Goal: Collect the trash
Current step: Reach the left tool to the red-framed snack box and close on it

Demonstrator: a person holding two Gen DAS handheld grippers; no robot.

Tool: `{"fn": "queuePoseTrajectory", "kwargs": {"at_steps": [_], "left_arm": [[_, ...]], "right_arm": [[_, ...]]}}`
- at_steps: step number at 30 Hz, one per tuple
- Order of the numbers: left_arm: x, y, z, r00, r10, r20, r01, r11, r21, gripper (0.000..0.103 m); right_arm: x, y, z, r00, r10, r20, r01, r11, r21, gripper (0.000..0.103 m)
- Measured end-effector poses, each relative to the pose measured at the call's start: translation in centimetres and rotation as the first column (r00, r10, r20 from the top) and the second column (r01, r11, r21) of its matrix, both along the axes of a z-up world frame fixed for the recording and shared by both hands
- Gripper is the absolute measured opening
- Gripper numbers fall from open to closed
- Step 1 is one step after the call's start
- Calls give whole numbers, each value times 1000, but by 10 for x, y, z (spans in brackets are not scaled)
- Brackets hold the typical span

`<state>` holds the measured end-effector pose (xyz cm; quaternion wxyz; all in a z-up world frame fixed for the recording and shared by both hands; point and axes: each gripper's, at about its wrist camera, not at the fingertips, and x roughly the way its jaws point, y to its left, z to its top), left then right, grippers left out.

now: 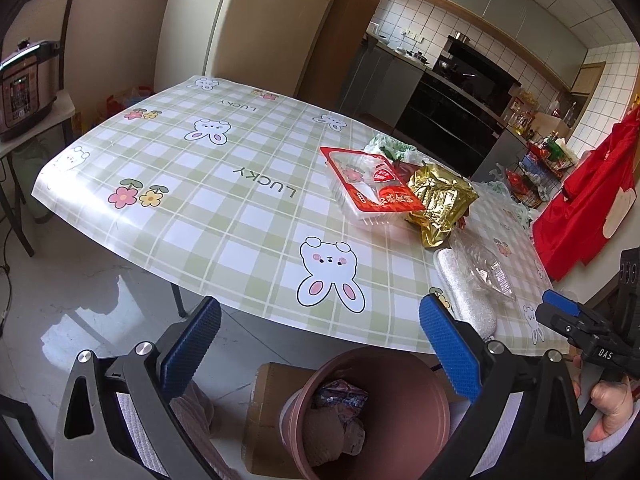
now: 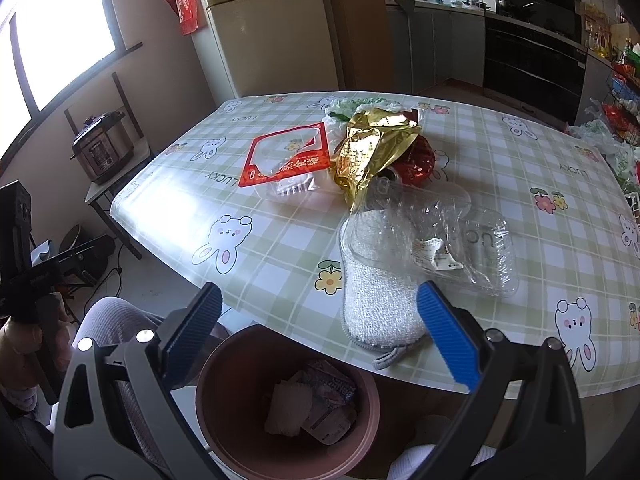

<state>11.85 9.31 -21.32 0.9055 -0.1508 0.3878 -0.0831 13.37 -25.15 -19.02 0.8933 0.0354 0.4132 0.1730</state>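
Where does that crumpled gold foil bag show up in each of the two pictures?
Left wrist view: gold foil bag right of centre, beside the red-rimmed tray.
Right wrist view: gold foil bag upper middle, right of that tray.
Shared landmark: the brown bin below the table edge.

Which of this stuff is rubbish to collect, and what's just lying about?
For the job: red-rimmed tray, gold wrapper, clear plastic shell, brown bin, both open tools.
Likely lying about: white sponge, pressure cooker, fridge.
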Motion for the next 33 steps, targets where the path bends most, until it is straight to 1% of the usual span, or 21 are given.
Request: {"fn": "queuePoseTrajectory", "kwargs": {"at_steps": [3,5,7,11,14,16,19,20,23,24,25,28,31,33], "left_arm": [[9,-2,-1,1000,-10,-16,9,1000,-27,97],[17,-5,-3,999,-20,-28,19,999,-47,94],[28,-8,-6,998,-30,-52,26,998,-65,87],[50,-11,-5,998,-1,-63,-6,994,-106,81],[73,-20,-8,997,-16,-72,7,992,-127,72],[90,-26,-11,997,-24,-75,12,987,-159,67],[118,-32,-21,995,-10,-100,-13,974,-224,61],[128,-33,-26,993,-2,-115,-27,967,-255,60],[153,-32,-41,986,21,-168,-78,937,-340,51],[159,-31,-46,983,28,-183,-93,929,-357,48],[165,-30,-51,979,38,-200,-111,924,-365,47],[179,-30,-61,972,48,-231,-139,909,-394,46],[190,-35,-66,969,48,-243,-147,901,-408,46],[195,-40,-71,966,44,-254,-148,901,-407,46]], "right_arm": [[6,1,-3,1000,0,2,1,1000,-18,96],[9,3,-4,1000,2,14,-2,999,-47,96],[14,3,-6,1000,2,14,-1,998,-58,96],[27,0,-7,1000,-8,4,9,999,-47,96],[40,-2,-10,1000,-8,2,8,998,-57,96],[49,-2,-11,1000,-8,2,8,998,-61,96],[63,-3,-14,1000,-16,-3,16,998,-62,96],[67,-4,-15,1000,-18,-6,18,998,-56,96],[80,-1,-16,1000,-17,-10,17,998,-55,96],[84,1,-16,1000,-7,-8,6,998,-63,96],[87,3,-16,1000,1,-4,-1,997,-75,96],[101,7,-16,1000,18,-3,-19,996,-92,96],[114,9,-18,1000,22,-9,-22,997,-77,96],[120,12,-20,999,31,-9,-31,996,-79,96]]}}
